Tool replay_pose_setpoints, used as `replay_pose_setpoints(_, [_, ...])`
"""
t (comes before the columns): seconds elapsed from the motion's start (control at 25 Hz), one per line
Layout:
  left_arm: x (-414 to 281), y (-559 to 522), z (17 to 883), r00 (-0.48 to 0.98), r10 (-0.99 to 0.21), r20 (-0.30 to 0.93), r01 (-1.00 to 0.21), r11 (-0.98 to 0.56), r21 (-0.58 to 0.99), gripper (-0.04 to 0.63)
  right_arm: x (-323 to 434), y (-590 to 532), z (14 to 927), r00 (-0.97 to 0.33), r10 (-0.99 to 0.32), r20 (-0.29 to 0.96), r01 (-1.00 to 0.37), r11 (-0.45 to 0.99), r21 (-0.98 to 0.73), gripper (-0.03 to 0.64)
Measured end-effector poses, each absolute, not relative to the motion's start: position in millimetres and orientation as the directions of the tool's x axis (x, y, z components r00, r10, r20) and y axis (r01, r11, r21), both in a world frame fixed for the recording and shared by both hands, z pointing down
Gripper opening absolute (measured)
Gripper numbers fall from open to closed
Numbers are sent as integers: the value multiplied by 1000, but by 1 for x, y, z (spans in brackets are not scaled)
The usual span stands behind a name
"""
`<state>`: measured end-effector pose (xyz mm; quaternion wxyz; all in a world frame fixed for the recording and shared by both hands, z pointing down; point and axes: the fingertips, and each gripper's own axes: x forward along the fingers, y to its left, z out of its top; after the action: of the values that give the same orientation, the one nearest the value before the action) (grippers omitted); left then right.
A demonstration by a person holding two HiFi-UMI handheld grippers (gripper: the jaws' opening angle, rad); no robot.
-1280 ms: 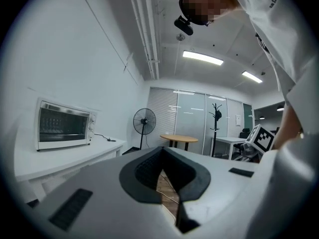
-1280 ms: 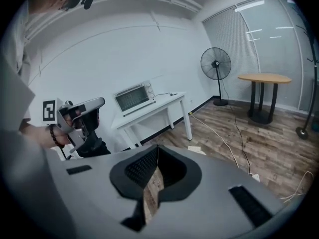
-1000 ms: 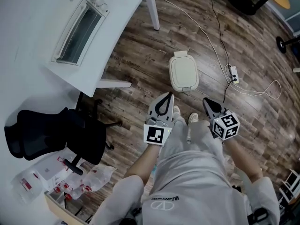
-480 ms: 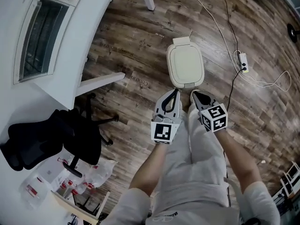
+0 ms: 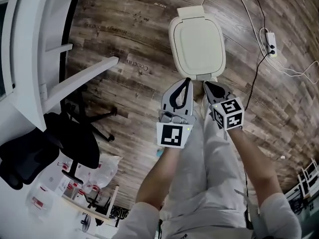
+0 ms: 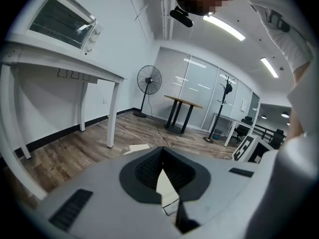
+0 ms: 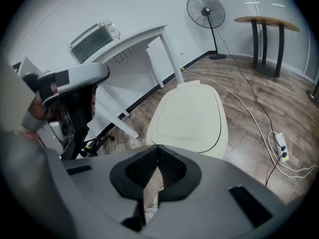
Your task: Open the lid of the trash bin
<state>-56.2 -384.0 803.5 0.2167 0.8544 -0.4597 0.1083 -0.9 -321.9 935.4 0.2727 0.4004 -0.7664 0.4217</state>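
Wood-plank flooring [image 5: 124, 34] fills the head view, dark and streaked. A white desk [image 5: 30, 59] runs along the left edge. In the right gripper view a toaster oven [image 7: 94, 40] sits on top of it, and a standing fan [image 7: 205, 9] rises by the far wall. A black office chair [image 5: 55, 143] stands just beside the desk's near leg. The person's legs, in pale trousers [image 5: 209, 183], fill the lower middle of the head view.

The trash bin [image 5: 197, 41] stands on the floor straight ahead of the person, well clear of the desk. Its cream lid [image 7: 189, 116] lies flat and closed.

The left gripper [image 5: 185, 81] and the right gripper [image 5: 206, 84] are held side by side, tips pointing at the bin's near edge. Each has its jaws pressed together with nothing between them. Whether either tip touches the bin cannot be told.

A white cable [image 5: 249, 4] trails across the floor at the right to a small power strip [image 5: 270, 38].
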Motion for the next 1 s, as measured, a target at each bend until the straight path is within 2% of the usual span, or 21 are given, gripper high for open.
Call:
replay_pose_setpoints(0.24, [-44, -378, 839, 572, -719, 394, -820, -493, 291, 0, -2, -319, 978, -500, -364, 786, -863, 287, -416, 15])
replay_pose_setpoints(0.56, [-35, -375, 842, 591, -704, 393, -806, -502, 312, 0, 4, -317, 997, -472, -365, 802, -881, 202, -427, 15])
replay_pose_setpoints(1.0, [-35, -377, 847, 586, -707, 395, -810, -505, 298, 0, 3, -316, 1001, -445, -391, 806, -896, 205, -395, 15])
